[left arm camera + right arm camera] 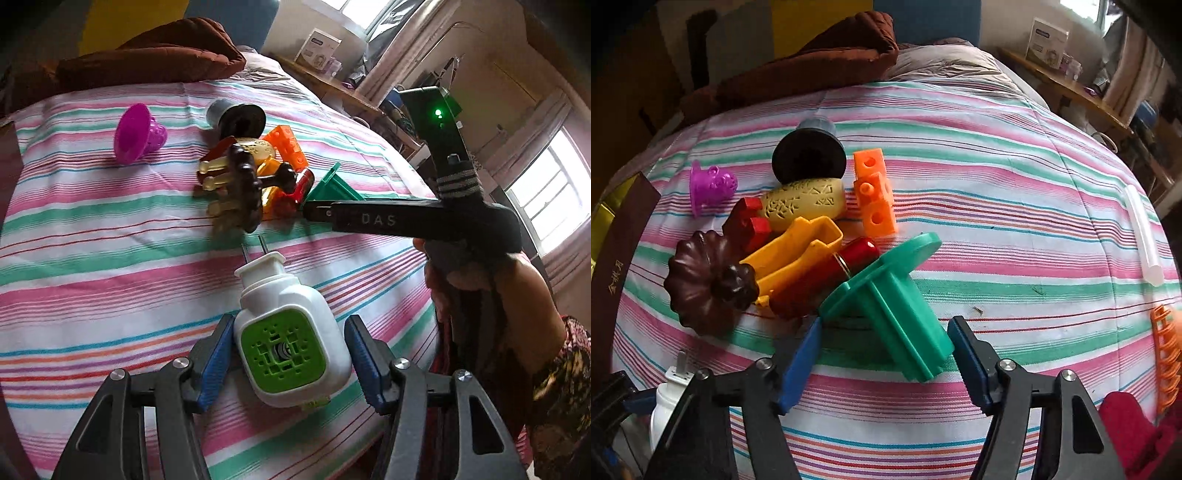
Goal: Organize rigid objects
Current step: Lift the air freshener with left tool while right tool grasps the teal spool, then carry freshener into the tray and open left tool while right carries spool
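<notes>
Striped bedspread (1015,229), toy pile upper left: orange blocks (873,195), brown mould (705,284). Left gripper (291,363), jaws spread, flanking white plug-in (291,347). Right gripper (886,365), jaws spread, straddling green spool (897,306), centre frame.

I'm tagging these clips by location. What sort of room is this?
Most likely a bedroom: the toys lie on a striped bedsheet, a brown pillow sits at its far end, and a window lights cluttered shelves beside it.

- Left gripper (291,363): blue fingers (214,363) spread, the left one touching what lies between them, the right one just apart.
- Right gripper (886,363): fingers (971,363) spread wide, gripping nothing, held in a hand (476,273).
</notes>
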Available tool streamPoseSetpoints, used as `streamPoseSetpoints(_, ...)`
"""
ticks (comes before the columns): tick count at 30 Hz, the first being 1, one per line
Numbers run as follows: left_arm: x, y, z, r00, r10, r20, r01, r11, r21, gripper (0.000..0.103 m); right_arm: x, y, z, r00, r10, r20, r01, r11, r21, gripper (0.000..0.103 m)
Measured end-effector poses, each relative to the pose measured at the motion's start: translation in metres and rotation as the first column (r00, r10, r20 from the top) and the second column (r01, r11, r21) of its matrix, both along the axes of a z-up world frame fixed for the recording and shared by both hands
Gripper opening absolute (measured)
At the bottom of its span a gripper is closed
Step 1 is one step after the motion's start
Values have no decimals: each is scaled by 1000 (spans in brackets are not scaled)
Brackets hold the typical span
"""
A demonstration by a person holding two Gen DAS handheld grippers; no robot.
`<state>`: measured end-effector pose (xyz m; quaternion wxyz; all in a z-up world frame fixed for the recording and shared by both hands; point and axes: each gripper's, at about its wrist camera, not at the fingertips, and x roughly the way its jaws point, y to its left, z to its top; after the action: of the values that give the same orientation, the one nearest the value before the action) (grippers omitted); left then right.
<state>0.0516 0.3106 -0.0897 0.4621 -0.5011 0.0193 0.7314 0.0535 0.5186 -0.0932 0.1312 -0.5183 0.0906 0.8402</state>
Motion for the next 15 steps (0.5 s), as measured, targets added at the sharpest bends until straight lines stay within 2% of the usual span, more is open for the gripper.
streamPoseSetpoints(1, 0, -1, 0, 1000, 1, -5, -1, 1000, -2, 61, 1, 2, 0, 1000, -8, 2, 8, 1000, -6, 44)
streamPoseSetpoints(2, 1, -4, 1, 1000, 1, -14, -1, 1000, -5, 61, 2, 4, -1, 1000, -11, 8, 11, 1000, -11, 40)
streamPoseSetpoints(8, 4, -17, 3, 999, 4, -48, -5, 1000, -14, 61, 4, 9, -2, 1000, -26, 4, 26, 998, -56, 38)
streamPoseSetpoints(15, 2, -37, 14, 998, 24, -61, -23, 1000, 13, 60, 15, 16, 8, 995, -79, -58, 72, 990, -123, 35)
